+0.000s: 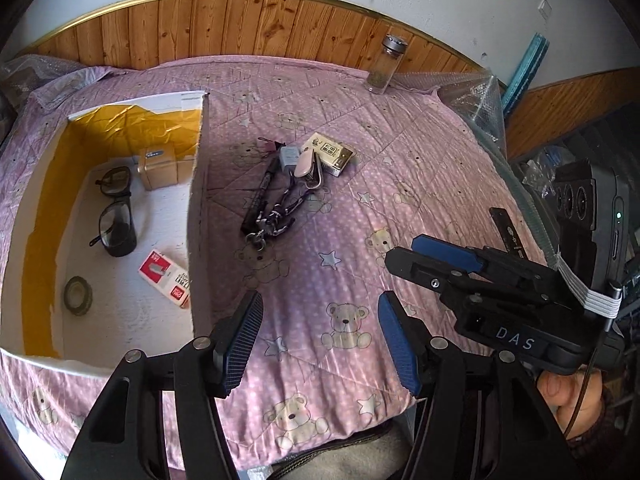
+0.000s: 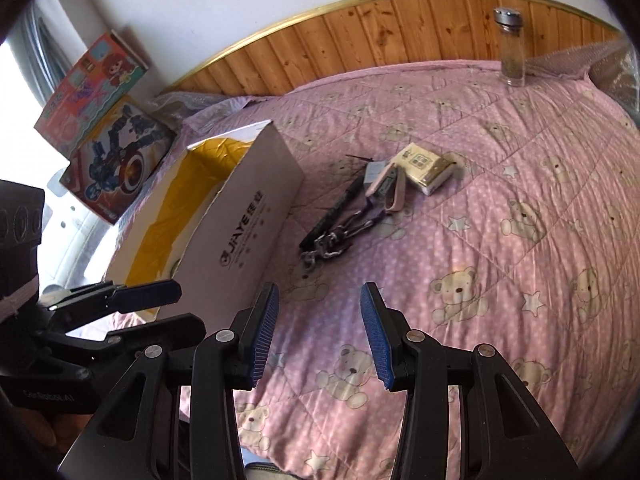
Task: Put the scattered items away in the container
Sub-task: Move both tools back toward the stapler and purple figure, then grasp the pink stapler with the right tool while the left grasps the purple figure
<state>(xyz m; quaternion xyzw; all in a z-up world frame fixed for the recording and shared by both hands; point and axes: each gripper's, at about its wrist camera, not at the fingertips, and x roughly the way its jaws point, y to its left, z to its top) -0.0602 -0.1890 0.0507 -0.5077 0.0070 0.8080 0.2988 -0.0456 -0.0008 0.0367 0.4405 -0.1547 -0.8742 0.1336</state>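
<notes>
Nearest, both tongs hang empty over the pink quilt: the left gripper has its jaws spread wide, and the right gripper is likewise released.

From the right one, the chain lies at 12 o'clock, touching the black pen. Just beyond sit the pink clip and the small carton.

The box waits at 11 o'clock.

I'd take the chain first, pinching its bunched links low so nothing trails, then lift clear of the box wall.

A jar stands farthest, at 1 o'clock.

Left tongs and right tongs agape, empty, side by side.
</notes>
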